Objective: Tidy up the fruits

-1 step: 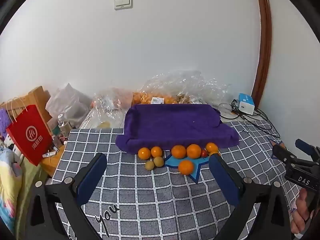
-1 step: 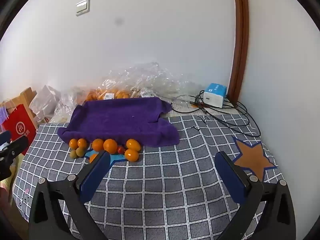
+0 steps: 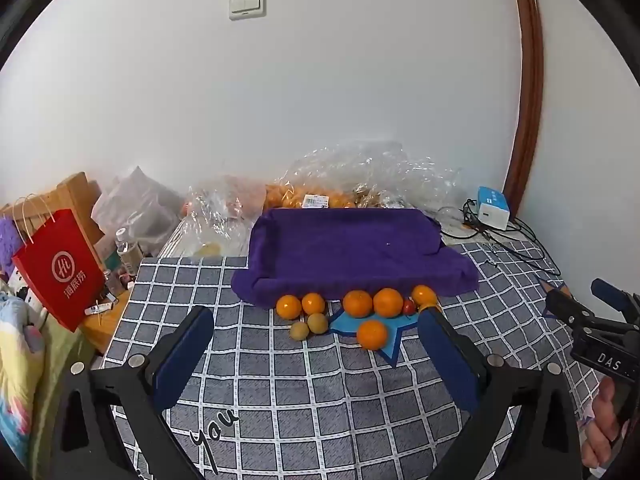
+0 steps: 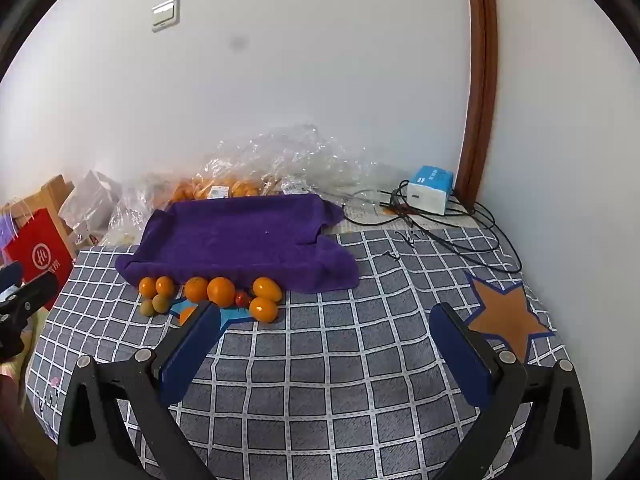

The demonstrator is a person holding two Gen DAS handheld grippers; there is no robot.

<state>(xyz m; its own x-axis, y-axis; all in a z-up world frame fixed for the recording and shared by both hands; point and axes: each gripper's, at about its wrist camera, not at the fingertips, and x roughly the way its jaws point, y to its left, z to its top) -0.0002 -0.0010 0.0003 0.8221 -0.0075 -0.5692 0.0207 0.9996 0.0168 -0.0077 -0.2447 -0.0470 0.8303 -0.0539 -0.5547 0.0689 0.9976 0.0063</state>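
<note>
Even soft light, faint shadows, sharp centre, fisheye-bent edges, dark corners

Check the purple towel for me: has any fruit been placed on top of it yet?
No, the purple towel is bare on top; the oranges sit on the checked cloth along its front edge.

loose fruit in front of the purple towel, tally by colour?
Orange fruits: 6
Greenish-brown fruits: 2
Small red fruit: 1
Total: 9, all loose on the checked cloth.
</note>
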